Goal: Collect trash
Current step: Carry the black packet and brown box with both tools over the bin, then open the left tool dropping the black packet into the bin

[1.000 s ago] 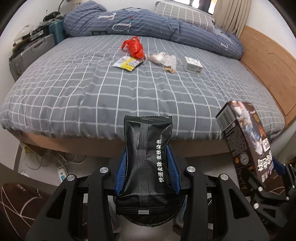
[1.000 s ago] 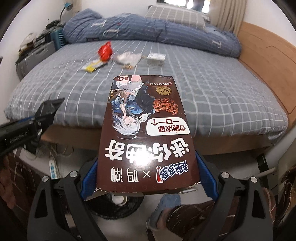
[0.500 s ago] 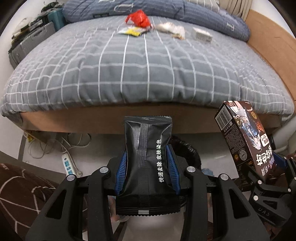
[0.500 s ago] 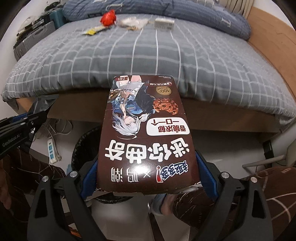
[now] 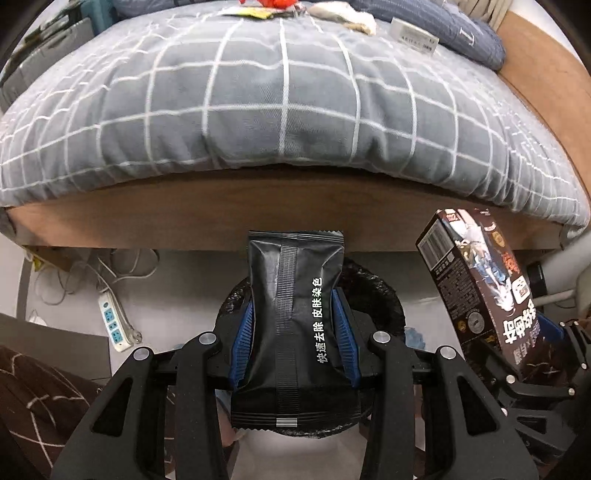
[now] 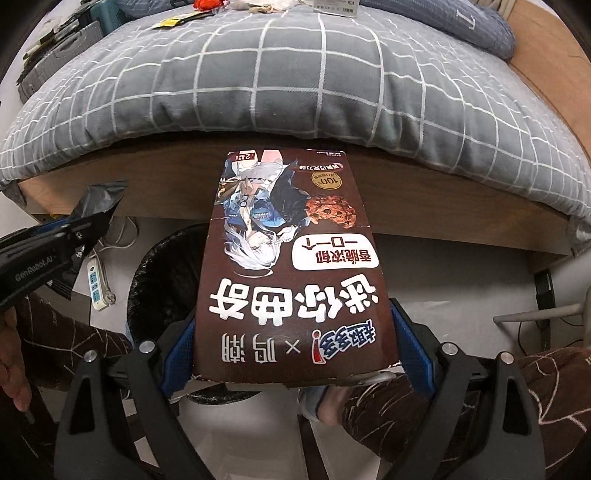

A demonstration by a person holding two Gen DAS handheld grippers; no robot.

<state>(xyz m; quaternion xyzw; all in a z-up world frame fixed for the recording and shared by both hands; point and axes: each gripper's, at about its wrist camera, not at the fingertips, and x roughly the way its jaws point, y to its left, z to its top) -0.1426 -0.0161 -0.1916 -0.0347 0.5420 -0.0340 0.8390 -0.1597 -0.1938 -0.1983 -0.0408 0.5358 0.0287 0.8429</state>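
We're at the drop-off step. Left gripper [image 5: 293, 343] has its jaws clamped on a black sachet [image 5: 293, 317], right over the black-lined trash bin [image 5: 388, 302] on the floor by the bed's near edge. Right gripper [image 6: 295, 343] has its jaws clamped wide on a brown cookie box [image 6: 291, 266], bin just to its left. Next, as we judge it: centre each over the bin mouth, then let go. More wrappers [image 5: 258, 11] wait on the far side of the bed [image 5: 258, 103].
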